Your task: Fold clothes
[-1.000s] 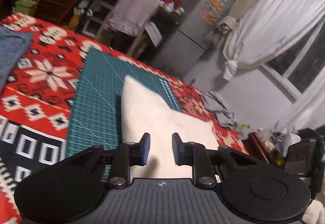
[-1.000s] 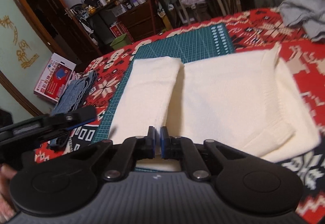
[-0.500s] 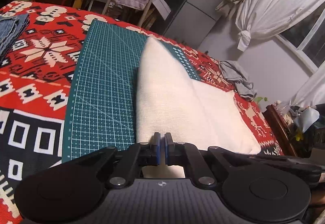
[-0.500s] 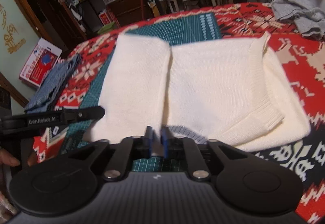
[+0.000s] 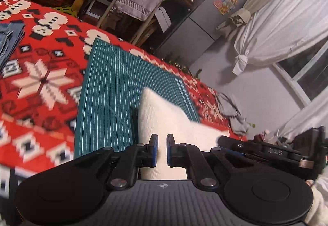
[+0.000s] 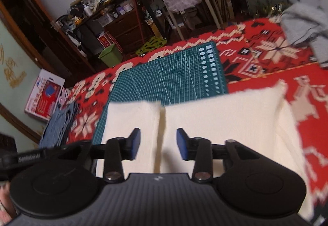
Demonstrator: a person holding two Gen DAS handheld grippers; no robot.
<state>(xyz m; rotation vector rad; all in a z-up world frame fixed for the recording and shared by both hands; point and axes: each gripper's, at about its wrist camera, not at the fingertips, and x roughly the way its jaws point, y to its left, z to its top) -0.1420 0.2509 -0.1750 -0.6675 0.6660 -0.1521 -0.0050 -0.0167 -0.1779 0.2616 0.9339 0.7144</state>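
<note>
A cream knitted sweater (image 6: 225, 119) lies flat, partly on a green cutting mat (image 6: 174, 74), with a folded panel on its left and a seam down the middle. My right gripper (image 6: 158, 144) hovers over that seam, wide open and holding nothing. In the left wrist view the sweater (image 5: 162, 115) runs away from me as a pale wedge. My left gripper (image 5: 162, 150) sits low over its near end, its blue pads a narrow gap apart with cloth showing between them. The right gripper's black body (image 5: 266, 150) lies close on the right.
A red patterned blanket (image 5: 41, 82) covers the surface under the mat (image 5: 114, 86). Folded blue jeans (image 6: 59, 123) lie at the left, a crumpled grey garment (image 6: 303, 21) at the far right. Shelves, a towel-draped chair and a fridge stand beyond the far edge.
My right gripper has gone from shut to wide open and moved forward over the sweater. My left gripper closed half a second ago and has now parted slightly.
</note>
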